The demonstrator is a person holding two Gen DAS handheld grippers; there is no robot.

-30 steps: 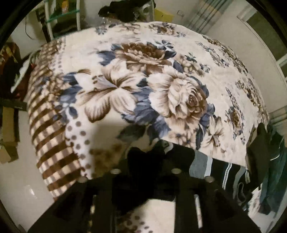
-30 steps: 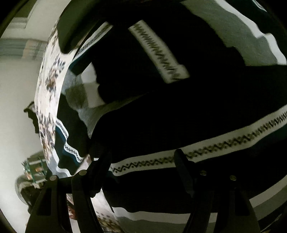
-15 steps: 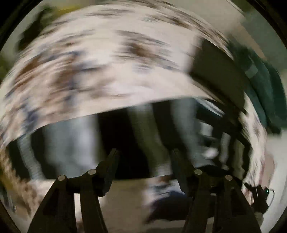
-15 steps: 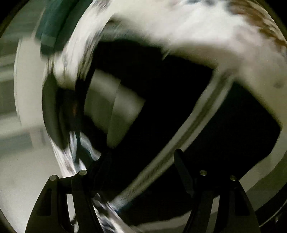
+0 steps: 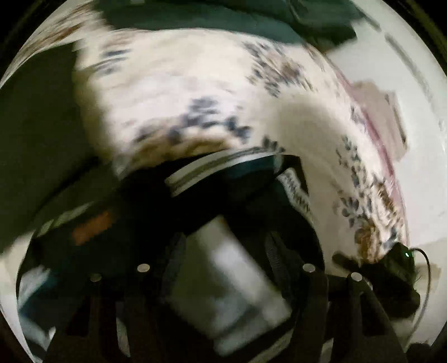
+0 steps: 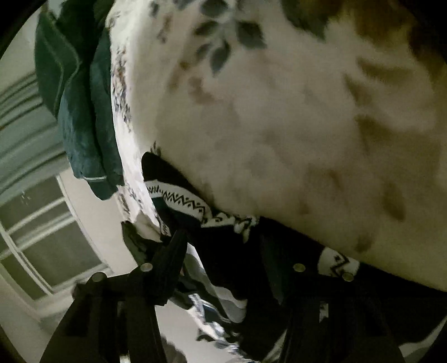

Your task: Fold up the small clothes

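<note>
A small dark knit garment with white zigzag bands and grey blocks [image 5: 229, 184] lies on a floral blanket [image 5: 178, 92]. My left gripper [image 5: 226, 240] is open, its fingers [image 5: 173, 251] spread over the garment's grey panel. In the right wrist view the same garment [image 6: 195, 206] lies at the blanket's edge. My right gripper [image 6: 223, 240] is open, its fingers [image 6: 173, 248] either side of the zigzag band. Both views are blurred.
A dark green cloth [image 6: 81, 117] hangs over the bed's edge and also shows in the left wrist view [image 5: 251, 19]. A dark cloth [image 5: 36, 120] lies at left. A black device with a cable [image 5: 396, 268] sits low right. A window [image 6: 33, 229] is beyond the bed.
My left gripper was shut on dark cloth a second ago and is now open. Both grippers have swung across the bed toward the garment's edge near the green cloth.
</note>
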